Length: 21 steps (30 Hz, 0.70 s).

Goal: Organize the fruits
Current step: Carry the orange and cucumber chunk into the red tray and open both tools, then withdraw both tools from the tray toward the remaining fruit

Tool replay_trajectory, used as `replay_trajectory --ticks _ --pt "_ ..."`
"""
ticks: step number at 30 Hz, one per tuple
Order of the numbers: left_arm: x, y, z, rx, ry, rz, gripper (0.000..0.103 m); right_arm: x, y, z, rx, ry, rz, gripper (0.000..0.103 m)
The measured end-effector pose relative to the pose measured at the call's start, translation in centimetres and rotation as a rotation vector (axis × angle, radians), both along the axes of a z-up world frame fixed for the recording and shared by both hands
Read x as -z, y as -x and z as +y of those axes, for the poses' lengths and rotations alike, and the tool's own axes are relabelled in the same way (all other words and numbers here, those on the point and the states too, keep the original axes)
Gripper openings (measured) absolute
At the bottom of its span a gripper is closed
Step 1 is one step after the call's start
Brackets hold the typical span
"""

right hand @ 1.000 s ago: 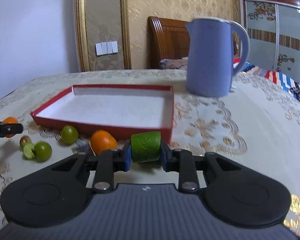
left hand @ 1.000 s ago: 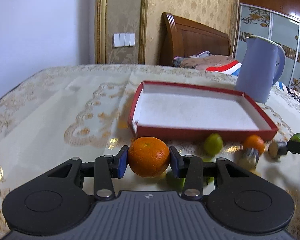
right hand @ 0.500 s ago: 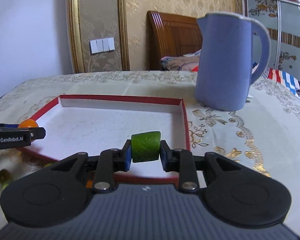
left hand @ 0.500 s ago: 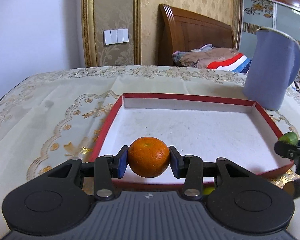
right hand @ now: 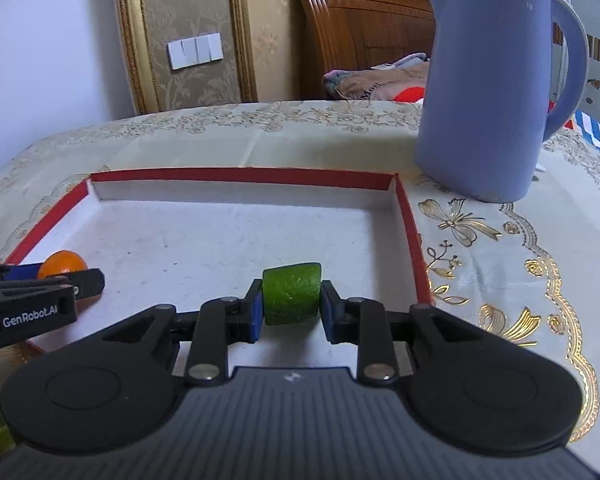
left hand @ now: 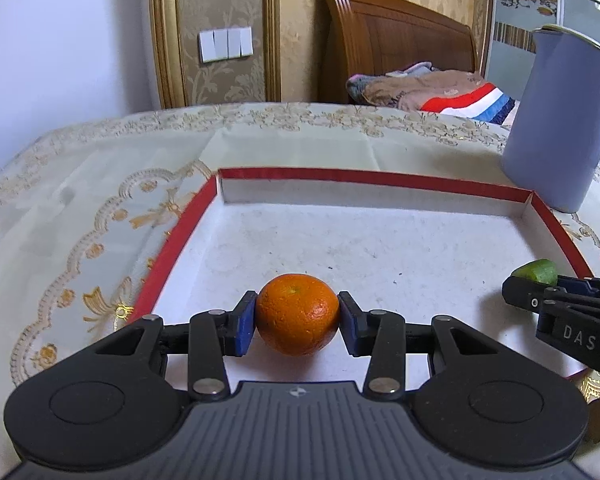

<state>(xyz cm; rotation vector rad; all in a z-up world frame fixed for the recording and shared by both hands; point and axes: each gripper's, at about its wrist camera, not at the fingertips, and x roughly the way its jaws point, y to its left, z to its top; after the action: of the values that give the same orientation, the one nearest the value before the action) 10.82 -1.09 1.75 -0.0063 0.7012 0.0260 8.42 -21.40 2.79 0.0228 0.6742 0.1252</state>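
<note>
While the orange (left hand: 297, 314) is clamped by the left gripper (left hand: 297, 322) over the red tray (left hand: 380, 178) at lower centre, only the right wrist view shows the right gripper (right hand: 291, 306) closed on the green fruit piece (right hand: 291, 294).

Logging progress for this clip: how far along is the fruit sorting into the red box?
Done: nothing yet; the red box holds no fruit. In hand: the left gripper is shut on the orange and the right gripper on the green fruit piece, both held over the box floor. Left: releasing both; any fruit still outside the box is out of view.
</note>
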Motion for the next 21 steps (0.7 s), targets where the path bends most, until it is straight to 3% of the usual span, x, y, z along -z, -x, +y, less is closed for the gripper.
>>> replay_trajectory --ticks 4,6,8,9,10,13,15,21 --pt "0.4 -0.3 0.0 -0.01 -0.006 0.014 0.043 0.3 -0.3 -0.3 0.011 -0.008 0.012 0.027" --pt "0.4 -0.3 0.0 -0.018 -0.014 0.007 0.043 0.2 -0.2 -0.3 0.02 -0.001 0.001 0.043" --pt "0.4 -0.1 0.0 -0.013 -0.022 -0.008 0.05 -0.1 0.3 -0.4 0.049 0.02 -0.042 0.077" --pt "0.4 0.0 0.1 -0.021 -0.018 -0.018 0.06 -0.4 0.7 -0.5 0.064 0.028 -0.069 0.083" --pt "0.2 0.3 0.3 -0.023 -0.006 -0.037 0.064 -0.6 1.0 -0.7 0.071 0.027 -0.091 0.087" --pt "-0.7 1.6 0.4 -0.029 -0.004 -0.12 0.066 -1.0 1.9 -1.2 0.071 -0.002 -0.117 0.09" --pt "-1.0 2.9 0.6 -0.047 -0.024 -0.174 0.078 -1.0 2.5 -1.5 0.069 -0.016 -0.116 0.092" --pt "-1.4 7.3 2.1 -0.081 -0.019 -0.27 0.079 -0.9 5.2 -2.5 0.088 -0.014 -0.151 0.097"
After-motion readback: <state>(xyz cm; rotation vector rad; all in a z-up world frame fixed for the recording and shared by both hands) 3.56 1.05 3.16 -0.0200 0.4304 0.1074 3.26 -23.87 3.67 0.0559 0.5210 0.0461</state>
